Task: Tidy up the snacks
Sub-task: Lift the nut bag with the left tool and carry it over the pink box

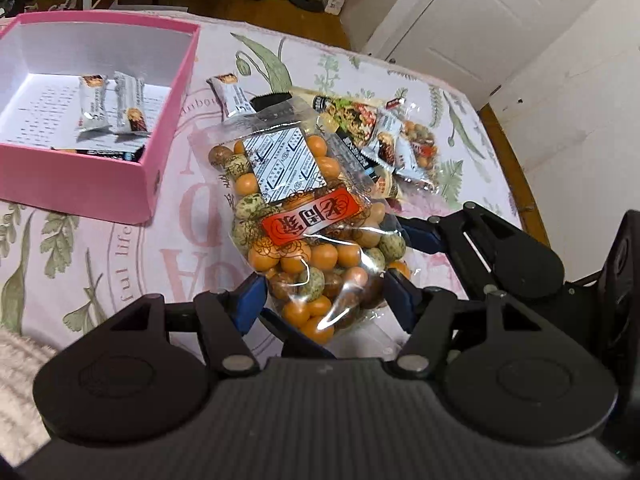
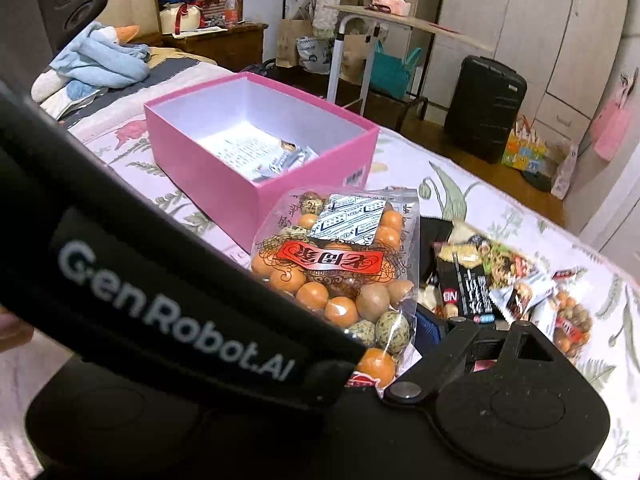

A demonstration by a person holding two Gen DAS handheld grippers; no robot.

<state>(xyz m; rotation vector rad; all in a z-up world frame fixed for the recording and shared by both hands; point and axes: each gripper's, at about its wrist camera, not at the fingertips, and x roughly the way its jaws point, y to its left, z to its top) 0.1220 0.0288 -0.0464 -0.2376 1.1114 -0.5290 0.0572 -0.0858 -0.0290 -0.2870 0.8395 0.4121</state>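
Observation:
My left gripper (image 1: 324, 300) is shut on the bottom of a clear bag of coated nuts (image 1: 304, 224) with a red label, holding it above the floral cloth. The bag also shows in the right wrist view (image 2: 340, 280). A pink box (image 1: 96, 184) with white bar packets (image 1: 96, 102) inside sits to the left; it shows beyond the bag in the right wrist view (image 2: 256, 168). My right gripper (image 1: 436, 236) lies low at the right, by the snack pile (image 1: 384, 140); in its own view the left gripper's body hides one finger, so its state is unclear.
More snack packets (image 2: 500, 280) lie on the floral cloth (image 1: 100, 264) right of the bag. One bar packet (image 1: 232, 94) lies next to the box. A white door (image 1: 480, 20) and the bed edge are at right. A black suitcase (image 2: 484, 104) stands beyond the bed.

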